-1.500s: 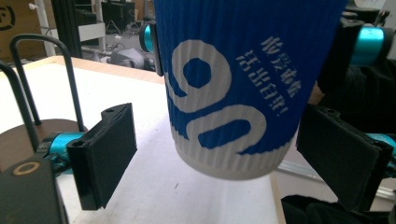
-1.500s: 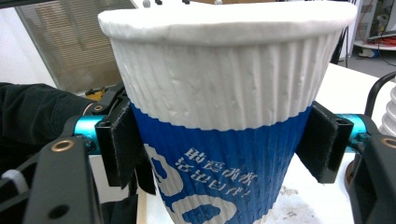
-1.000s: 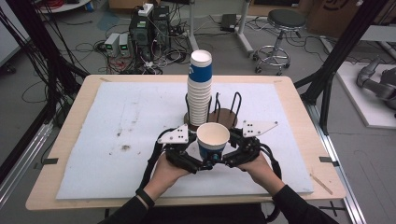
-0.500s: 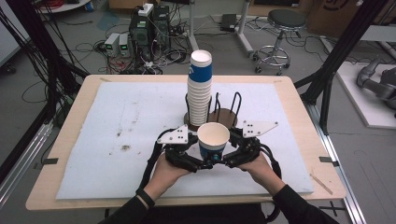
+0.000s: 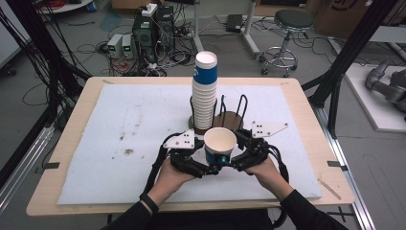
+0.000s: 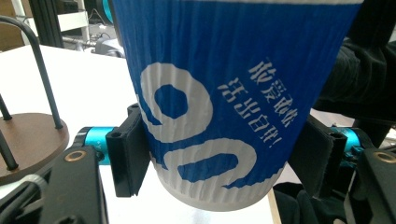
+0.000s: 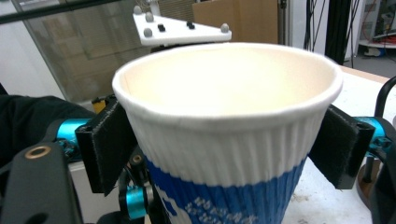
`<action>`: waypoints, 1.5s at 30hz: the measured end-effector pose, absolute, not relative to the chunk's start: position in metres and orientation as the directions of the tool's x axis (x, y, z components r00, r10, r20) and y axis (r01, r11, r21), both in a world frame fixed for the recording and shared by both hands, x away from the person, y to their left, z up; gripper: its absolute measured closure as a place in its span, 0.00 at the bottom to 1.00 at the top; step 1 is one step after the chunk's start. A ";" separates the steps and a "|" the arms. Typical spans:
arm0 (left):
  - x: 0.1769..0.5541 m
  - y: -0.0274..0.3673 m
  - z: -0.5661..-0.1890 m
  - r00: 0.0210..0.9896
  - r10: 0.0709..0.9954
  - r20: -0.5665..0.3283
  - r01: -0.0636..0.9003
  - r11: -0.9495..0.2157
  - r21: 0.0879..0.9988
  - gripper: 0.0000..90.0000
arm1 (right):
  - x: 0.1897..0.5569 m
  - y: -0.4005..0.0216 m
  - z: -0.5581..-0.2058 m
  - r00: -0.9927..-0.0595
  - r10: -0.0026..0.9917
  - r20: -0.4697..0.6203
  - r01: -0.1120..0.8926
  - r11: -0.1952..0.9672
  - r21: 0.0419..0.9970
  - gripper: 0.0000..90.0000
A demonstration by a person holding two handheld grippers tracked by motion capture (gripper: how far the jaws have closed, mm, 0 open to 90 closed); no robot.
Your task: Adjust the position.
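Note:
A blue-and-white ribbed paper cup (image 5: 219, 143) stands upright just above the white mat, held between both hands. My left gripper (image 5: 212, 167) is shut on the cup's lower part (image 6: 210, 116), its black pads (image 6: 130, 154) pressing both sides. My right gripper (image 5: 235, 157) reaches around the cup (image 7: 224, 93) just under the rim. Its jaws have just been opening, and its pads (image 7: 109, 144) now stand beside the cup wall with the cup between them. The cup is empty inside.
A tall stack of the same cups (image 5: 205, 91) stands in a black wire holder on a round wooden base (image 5: 232, 120) just behind the held cup. The white mat (image 5: 119, 124) covers the wooden table. Cables, a stool and equipment lie beyond the far edge.

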State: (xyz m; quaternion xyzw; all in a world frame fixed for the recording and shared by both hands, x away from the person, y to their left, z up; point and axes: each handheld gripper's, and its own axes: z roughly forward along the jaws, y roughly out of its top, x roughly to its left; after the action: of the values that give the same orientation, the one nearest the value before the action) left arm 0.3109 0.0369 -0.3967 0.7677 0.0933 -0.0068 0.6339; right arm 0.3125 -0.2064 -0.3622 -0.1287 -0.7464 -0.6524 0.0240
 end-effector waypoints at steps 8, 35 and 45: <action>0.311 0.036 -0.397 0.984 0.132 -0.119 0.143 -0.190 0.971 0.33 | 0.313 -0.207 -0.362 -0.966 0.160 0.205 0.224 0.108 0.969 0.23; 0.310 0.038 -0.393 0.983 0.122 -0.134 0.151 -0.136 0.979 0.31 | 0.310 -0.205 -0.363 -0.969 0.156 0.194 0.213 0.116 0.970 0.23; 0.311 0.039 -0.393 0.984 0.126 -0.125 0.142 -0.140 0.980 0.30 | 0.311 -0.205 -0.363 -0.968 0.157 0.195 0.215 0.118 0.969 0.24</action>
State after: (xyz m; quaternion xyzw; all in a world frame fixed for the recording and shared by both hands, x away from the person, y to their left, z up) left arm 0.3108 0.0388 -0.3927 0.7548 0.0887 -0.0063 0.6499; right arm 0.3112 -0.2052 -0.3627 -0.1243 -0.7474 -0.6522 0.0221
